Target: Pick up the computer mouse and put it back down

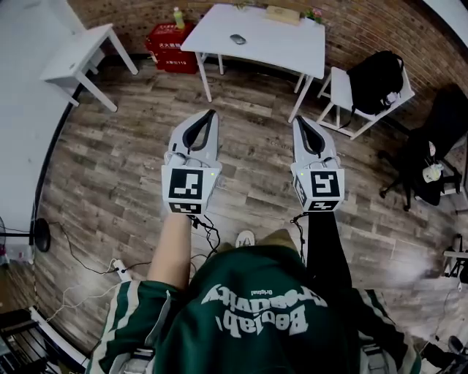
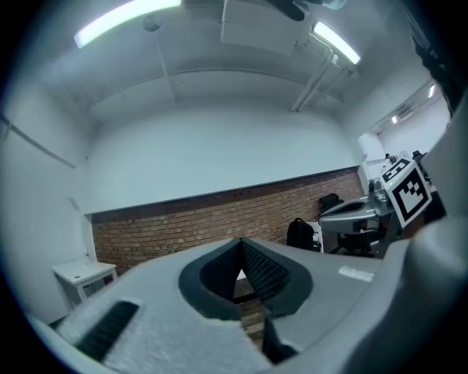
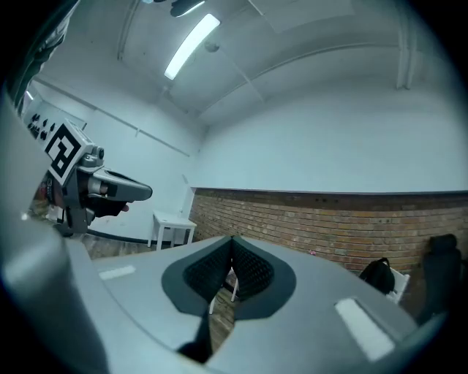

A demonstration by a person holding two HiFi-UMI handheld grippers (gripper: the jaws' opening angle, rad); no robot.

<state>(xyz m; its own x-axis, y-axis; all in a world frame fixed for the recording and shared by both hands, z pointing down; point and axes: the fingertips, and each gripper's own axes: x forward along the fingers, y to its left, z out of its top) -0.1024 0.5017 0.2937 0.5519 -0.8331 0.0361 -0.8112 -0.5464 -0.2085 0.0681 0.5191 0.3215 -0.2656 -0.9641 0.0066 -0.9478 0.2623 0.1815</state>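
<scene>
The dark computer mouse (image 1: 238,39) lies on the white table (image 1: 278,44) at the far side of the room, well beyond both grippers. A person holds both grippers level over the wood floor, side by side and pointing toward the table. My left gripper (image 1: 212,114) is shut, its tips meeting with nothing between them, as the left gripper view (image 2: 241,241) also shows. My right gripper (image 1: 298,120) is likewise shut and empty, its pads pressed together in the right gripper view (image 3: 232,239). Each gripper shows in the other's view.
A small white table (image 1: 80,51) stands far left. A red crate (image 1: 170,45) with a bottle (image 1: 178,17) sits by the brick wall. A black backpack (image 1: 374,79) rests on a white stool; an office chair (image 1: 431,157) is at the right. Cables (image 1: 88,263) trail on the floor.
</scene>
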